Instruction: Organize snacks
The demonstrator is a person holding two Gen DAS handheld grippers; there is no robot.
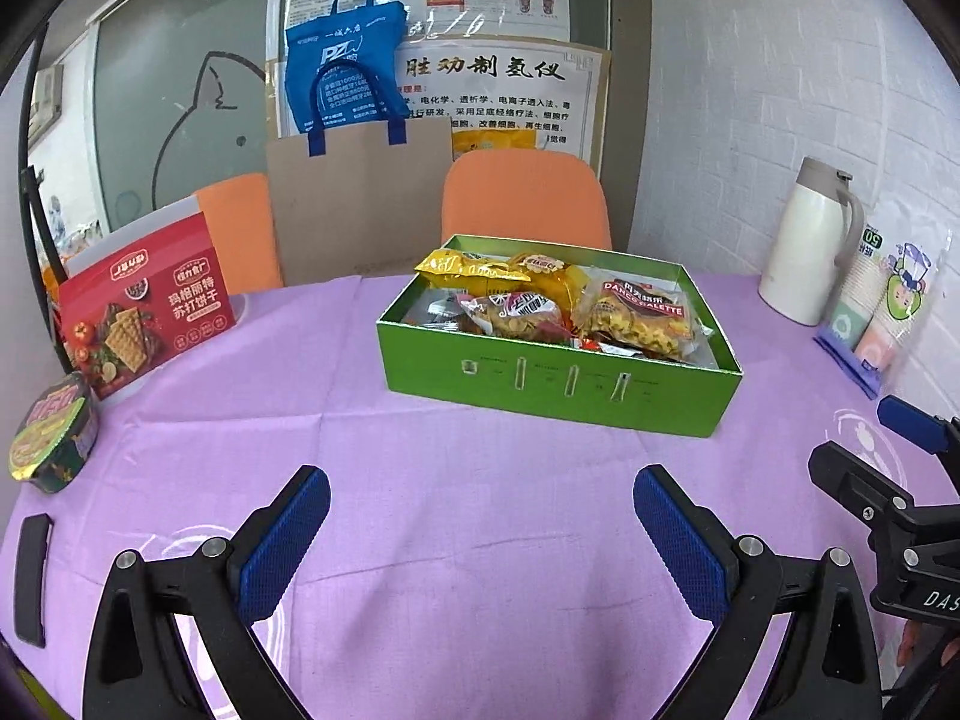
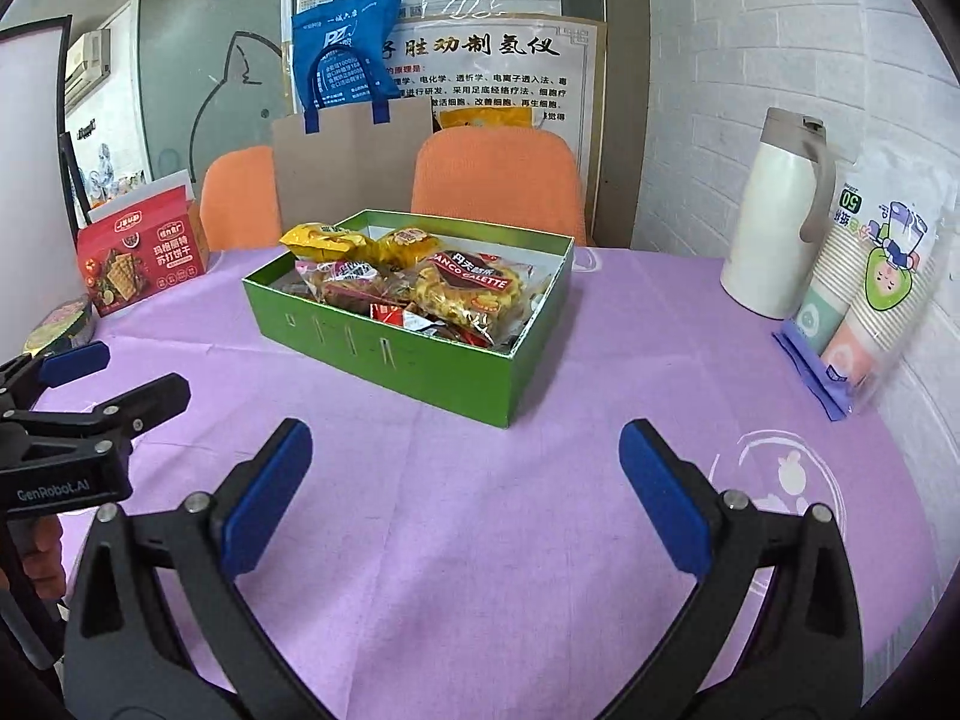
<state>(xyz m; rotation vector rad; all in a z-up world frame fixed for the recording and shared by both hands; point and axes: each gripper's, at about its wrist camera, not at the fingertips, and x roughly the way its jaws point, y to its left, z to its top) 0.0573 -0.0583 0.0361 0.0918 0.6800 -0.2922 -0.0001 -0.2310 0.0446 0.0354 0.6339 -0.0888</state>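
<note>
A green box point(image 1: 558, 387) point(image 2: 384, 354) stands on the purple tablecloth, filled with several snack packets, among them a yellow bag point(image 1: 471, 267) point(image 2: 321, 238) and a galette pack point(image 1: 639, 315) point(image 2: 471, 291). My left gripper point(image 1: 480, 510) hovers open over the cloth in front of the box, holding nothing. My right gripper point(image 2: 465, 468) is open too, just right of the left one and nearer the box's right corner. Both are well short of the box. A red cracker box point(image 1: 144, 309) point(image 2: 141, 261) and a noodle bowl point(image 1: 51, 432) point(image 2: 60, 324) sit at the left.
A white thermos jug point(image 1: 807, 240) point(image 2: 774, 216) and a pack of paper cups point(image 1: 888, 306) point(image 2: 870, 282) stand at the right by the wall. Two orange chairs point(image 1: 525, 198) point(image 2: 495, 180) and a cardboard sheet point(image 1: 360, 204) are behind the table. A black item point(image 1: 30, 579) lies at the left edge.
</note>
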